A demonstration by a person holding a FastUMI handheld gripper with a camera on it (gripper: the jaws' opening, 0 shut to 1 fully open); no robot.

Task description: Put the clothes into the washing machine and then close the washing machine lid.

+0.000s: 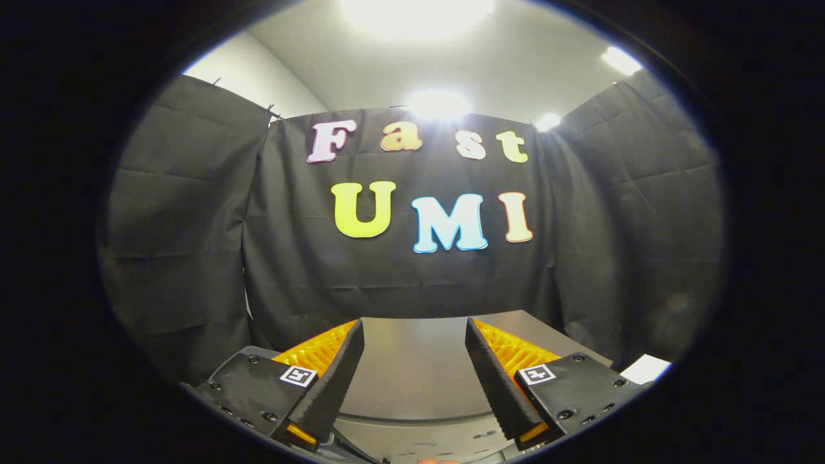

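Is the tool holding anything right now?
No. The tool is open, its two fingers spread apart with nothing between them, just the flat grey surface beyond.

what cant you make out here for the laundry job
- Clothes: the gripper view looks at the booth wall, so their place cannot be told.
- Grey surface seen between the open, empty jaws of the gripper: cut off below, so whether it is the washing machine lid is unclear.
- White object beside it: only a corner visible, cut off at the edge.

One hand-held gripper point(414, 338) with two spread fingers point(335, 380); one grey table point(412, 367).
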